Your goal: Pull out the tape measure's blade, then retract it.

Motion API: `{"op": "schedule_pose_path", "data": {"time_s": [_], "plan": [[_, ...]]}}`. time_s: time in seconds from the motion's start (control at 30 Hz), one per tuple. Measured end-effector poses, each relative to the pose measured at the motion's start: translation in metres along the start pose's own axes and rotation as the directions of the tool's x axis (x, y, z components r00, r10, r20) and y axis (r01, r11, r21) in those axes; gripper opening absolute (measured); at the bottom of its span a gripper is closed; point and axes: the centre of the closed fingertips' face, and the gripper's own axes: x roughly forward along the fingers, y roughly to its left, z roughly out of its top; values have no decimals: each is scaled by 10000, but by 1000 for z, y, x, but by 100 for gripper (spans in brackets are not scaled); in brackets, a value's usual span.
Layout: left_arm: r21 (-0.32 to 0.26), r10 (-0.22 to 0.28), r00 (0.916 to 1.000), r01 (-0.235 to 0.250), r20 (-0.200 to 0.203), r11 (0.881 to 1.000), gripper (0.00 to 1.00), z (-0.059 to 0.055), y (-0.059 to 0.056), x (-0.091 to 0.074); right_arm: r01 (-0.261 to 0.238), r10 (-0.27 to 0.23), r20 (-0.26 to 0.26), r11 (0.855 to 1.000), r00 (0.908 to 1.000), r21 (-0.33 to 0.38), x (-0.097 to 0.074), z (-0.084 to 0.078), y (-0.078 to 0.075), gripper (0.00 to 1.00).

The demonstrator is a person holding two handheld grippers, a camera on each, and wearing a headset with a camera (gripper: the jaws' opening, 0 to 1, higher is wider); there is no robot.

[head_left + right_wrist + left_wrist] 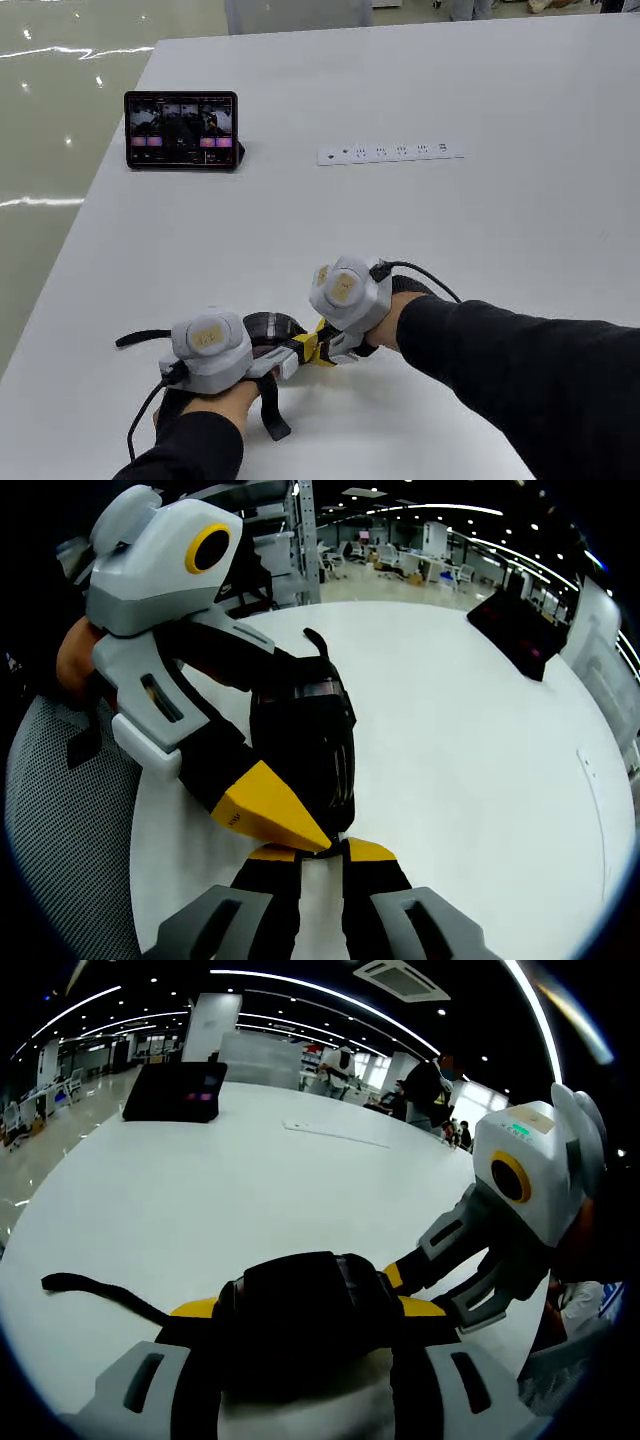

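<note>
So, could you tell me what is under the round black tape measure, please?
The white table lies beneath the round black tape measure. The left tongs clamp its sides, hiding its underside, so whether it touches the table cannot be seen.

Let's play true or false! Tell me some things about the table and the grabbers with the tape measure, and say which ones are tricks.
1. The left gripper clamps the black tape measure. True.
2. The tablet lies flat with a dark screen. False: it stands propped up with its screen lit.
3. A white power strip lies on the table beyond the grippers. True.
4. The blade stretches all the way across the table. False: the right gripper has its tips right at the tape measure.
</note>
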Motion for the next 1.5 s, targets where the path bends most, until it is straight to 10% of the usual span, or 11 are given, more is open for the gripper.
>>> {"op": "schedule_pose_path", "data": {"time_s": [0.97,1.5], "plan": [[1184,-909,9950,952,-415,9884,83,3,8,-15,549,-642,961,9938,9933,970,-36,-12,-3,25],[2177,-1784,9819,1882,-640,9577,99,3,17,-35,639,-882,1542,9857,9841,1558,-66,-46,9,39]]}}
